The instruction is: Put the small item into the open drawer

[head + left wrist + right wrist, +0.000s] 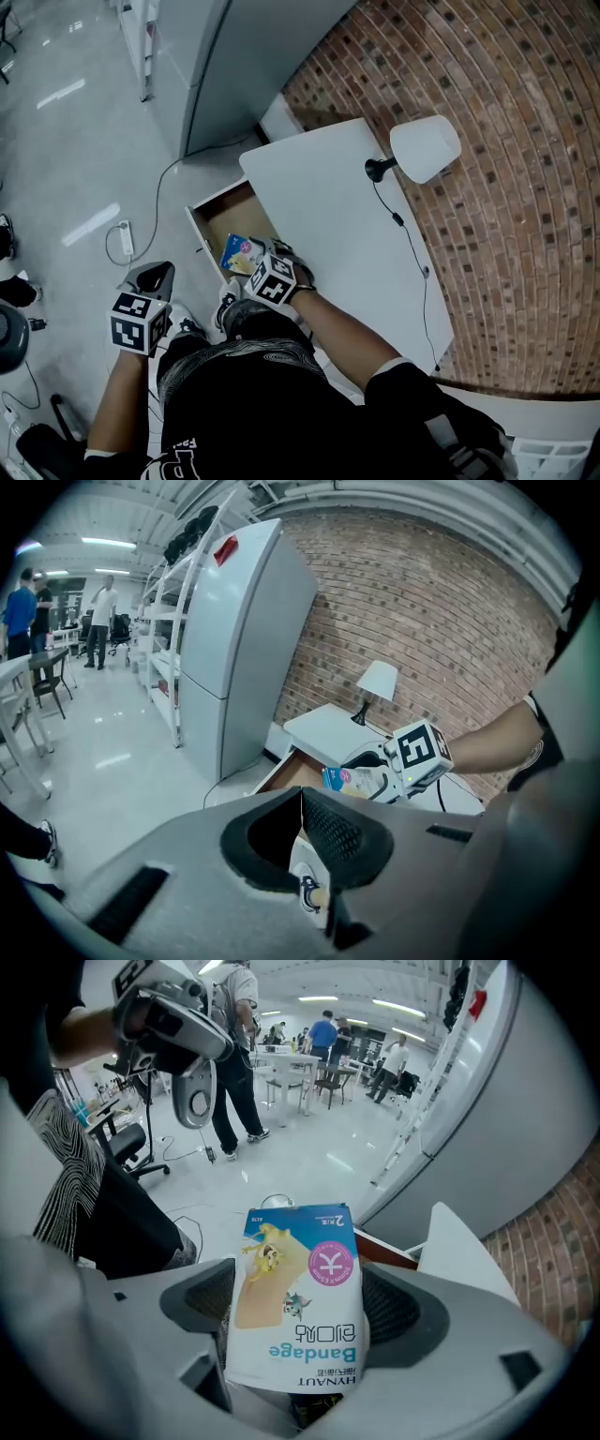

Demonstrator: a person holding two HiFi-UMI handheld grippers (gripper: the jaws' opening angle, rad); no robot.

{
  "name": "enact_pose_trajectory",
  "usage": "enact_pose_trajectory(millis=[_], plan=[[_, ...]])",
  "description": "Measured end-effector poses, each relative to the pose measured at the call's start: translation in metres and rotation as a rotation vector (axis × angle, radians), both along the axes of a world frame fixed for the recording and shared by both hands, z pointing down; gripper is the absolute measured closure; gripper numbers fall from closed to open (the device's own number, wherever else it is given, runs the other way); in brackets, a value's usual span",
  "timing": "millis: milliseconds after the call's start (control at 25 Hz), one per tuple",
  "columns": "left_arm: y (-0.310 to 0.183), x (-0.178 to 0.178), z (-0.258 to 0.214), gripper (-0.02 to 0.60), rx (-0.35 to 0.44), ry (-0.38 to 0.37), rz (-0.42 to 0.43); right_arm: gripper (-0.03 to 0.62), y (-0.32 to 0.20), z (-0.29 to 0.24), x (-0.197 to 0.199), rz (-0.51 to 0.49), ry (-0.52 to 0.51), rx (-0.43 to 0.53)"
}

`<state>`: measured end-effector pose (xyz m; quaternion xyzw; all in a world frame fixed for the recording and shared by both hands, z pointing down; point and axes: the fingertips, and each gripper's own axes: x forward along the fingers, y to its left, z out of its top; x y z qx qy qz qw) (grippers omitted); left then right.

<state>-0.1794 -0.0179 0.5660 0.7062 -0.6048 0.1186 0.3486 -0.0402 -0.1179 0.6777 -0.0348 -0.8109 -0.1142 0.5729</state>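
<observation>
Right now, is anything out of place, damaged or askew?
Nothing stands out. The right tool grips an intact bandage packet over the open drawer; the left tool is shut, empty, off to the side. The lamp stands upright.

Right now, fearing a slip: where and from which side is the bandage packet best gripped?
Grip the bandage packet at its name-printed end, coming in lengthwise from that end, as the right gripper does. It is thin, flat and long, so this leaves the far end free to enter the drawer.
</observation>
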Motion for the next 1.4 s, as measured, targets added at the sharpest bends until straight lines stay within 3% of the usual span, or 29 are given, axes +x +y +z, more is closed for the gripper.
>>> enact_pose_trajectory(millis=[320, 800, 920, 1400], plan=[[0.013, -0.008, 0.026, 0.563, -0.041, 0.037, -0.057, 0.186, -0.007, 0.055, 0.001, -0.068, 0.126, 0.003], [0.011, -0.012, 0.082, 0.563, -0.135, 0.079, -0.201, 0.186, -0.03, 0.155, 0.007, -0.545, 0.434, 0.189], [0.012, -0.011, 0.091, 0.563, -0.15, 0.085, -0.222, 0.186, -0.042, 0.179, 0.008, -0.62, 0.493, 0.245], [0.024, -0.004, 0.135, 0.563, -0.244, 0.133, -0.298, 0.187, -0.074, 0.256, 0.008, -0.551, 0.529, 0.234]])
